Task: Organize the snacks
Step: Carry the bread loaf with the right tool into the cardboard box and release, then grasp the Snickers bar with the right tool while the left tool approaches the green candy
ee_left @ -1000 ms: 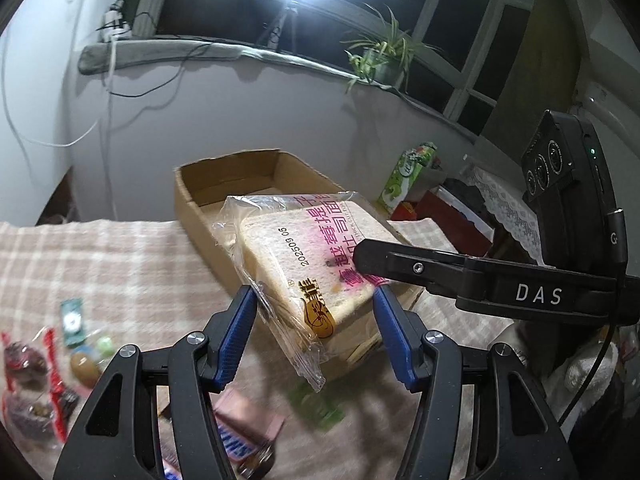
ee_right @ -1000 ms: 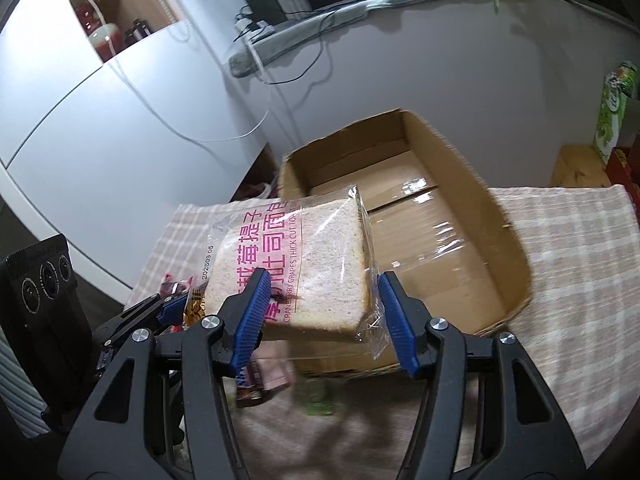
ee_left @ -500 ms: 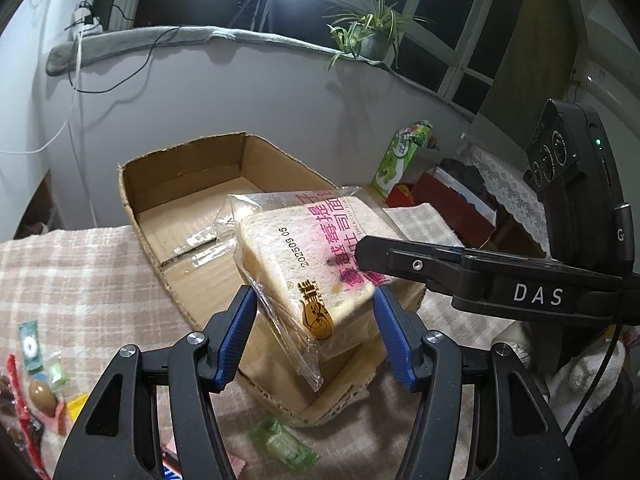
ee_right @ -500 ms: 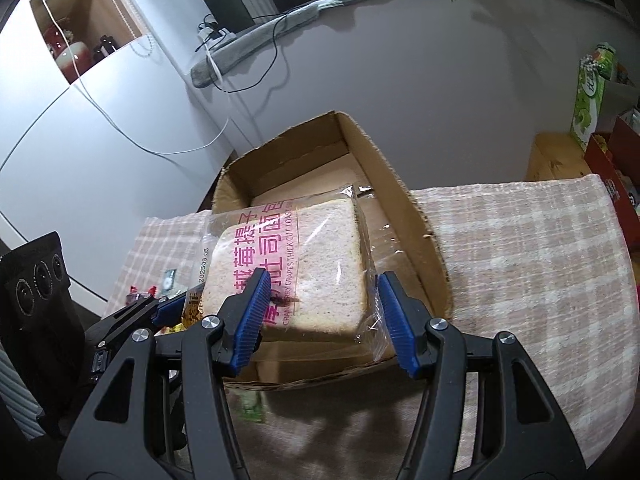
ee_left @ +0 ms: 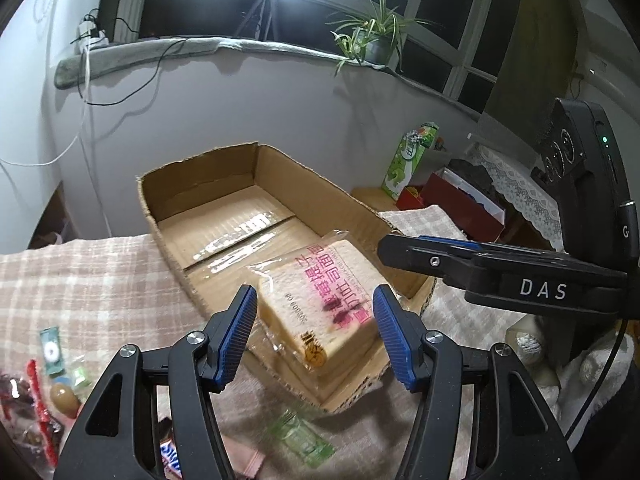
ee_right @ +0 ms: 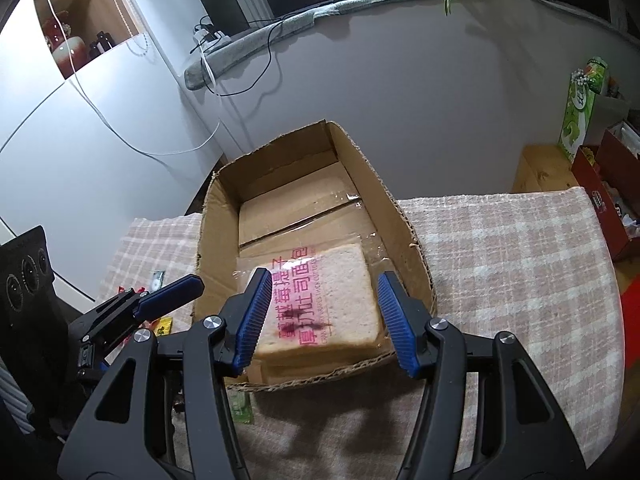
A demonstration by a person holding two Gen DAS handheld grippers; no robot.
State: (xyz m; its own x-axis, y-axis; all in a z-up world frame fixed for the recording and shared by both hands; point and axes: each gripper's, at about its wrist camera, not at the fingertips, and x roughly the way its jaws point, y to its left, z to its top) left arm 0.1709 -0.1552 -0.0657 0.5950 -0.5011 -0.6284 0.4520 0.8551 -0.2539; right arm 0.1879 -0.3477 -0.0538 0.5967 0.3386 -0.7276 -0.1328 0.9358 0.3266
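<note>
A clear bag of sliced bread [ee_left: 320, 304] with pink print lies in the near end of the open cardboard box [ee_left: 224, 184], on its floor. It also shows in the right wrist view [ee_right: 324, 300], inside the box [ee_right: 224, 216]. My left gripper [ee_left: 312, 320] is open, its blue pads either side of the bread and apart from it. My right gripper [ee_right: 320, 316] is open too, above the bread and not touching it. The right gripper's fingers [ee_left: 436, 248] reach in from the right in the left wrist view.
The box stands on a checked pink tablecloth [ee_right: 500, 264]. Loose small snacks [ee_left: 52, 380] lie at the left, and a green sachet [ee_left: 300, 436] lies in front of the box. A green carton [ee_left: 408, 160] and red boxes [ee_left: 464, 200] stand to the right.
Both grippers carried the bread over the box, then opened. The bread dropped from between the pads onto the box floor at its near end.
</note>
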